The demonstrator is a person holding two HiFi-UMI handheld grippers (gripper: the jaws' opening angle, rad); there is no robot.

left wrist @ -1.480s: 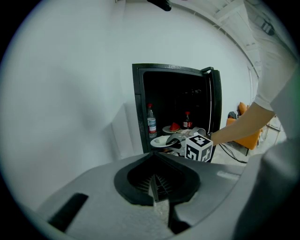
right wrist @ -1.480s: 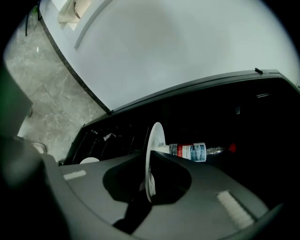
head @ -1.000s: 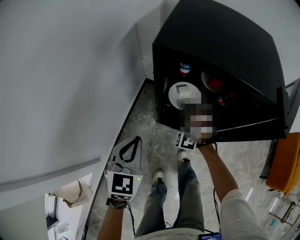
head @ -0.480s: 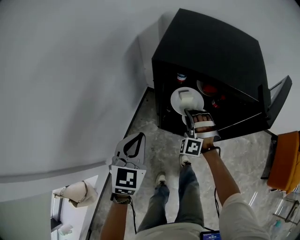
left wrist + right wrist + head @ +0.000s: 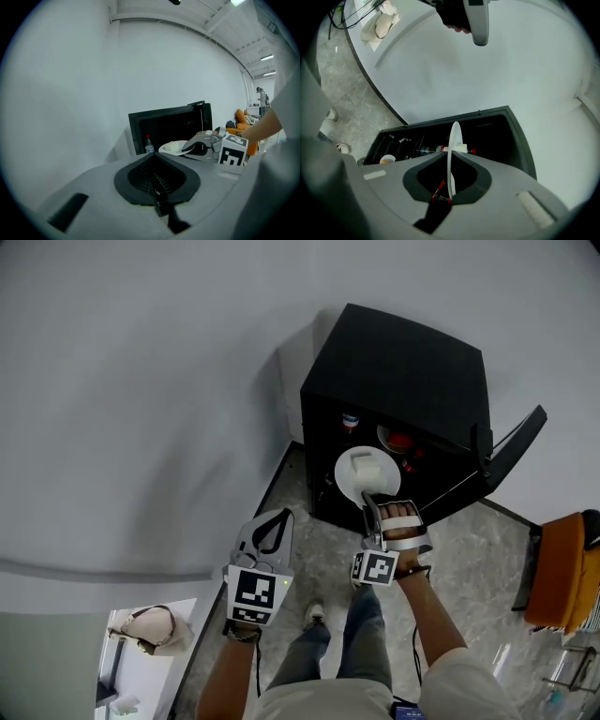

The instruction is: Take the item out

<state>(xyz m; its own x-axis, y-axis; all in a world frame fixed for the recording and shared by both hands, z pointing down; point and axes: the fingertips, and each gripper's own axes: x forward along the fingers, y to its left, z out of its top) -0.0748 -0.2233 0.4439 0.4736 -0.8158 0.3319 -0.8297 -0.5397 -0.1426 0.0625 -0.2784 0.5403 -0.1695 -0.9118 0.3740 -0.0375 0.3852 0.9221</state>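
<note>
A white plate (image 5: 366, 476) with a pale block (image 5: 364, 462) on it hangs just outside the open front of the black cabinet (image 5: 403, 362). My right gripper (image 5: 372, 505) is shut on the plate's near rim. In the right gripper view the plate (image 5: 453, 140) stands edge-on between the jaws of that gripper (image 5: 450, 180), the block (image 5: 462, 148) at its far side. My left gripper (image 5: 277, 517) hangs to the left by the white wall, jaws together and holding nothing; in its own view, the left gripper (image 5: 157, 183) looks across to the plate (image 5: 173, 147).
Inside the cabinet stand a red-capped bottle (image 5: 350, 420) and a dish with something red (image 5: 398, 440). Its door (image 5: 514, 442) swings open to the right. An orange seat (image 5: 561, 568) is at the far right, a pale bag (image 5: 150, 629) at lower left. The person's legs are below.
My right gripper has drawn the plate back out of the cabinet's shelf toward the person, and the cabinet now sits farther away. The left gripper has barely moved.
</note>
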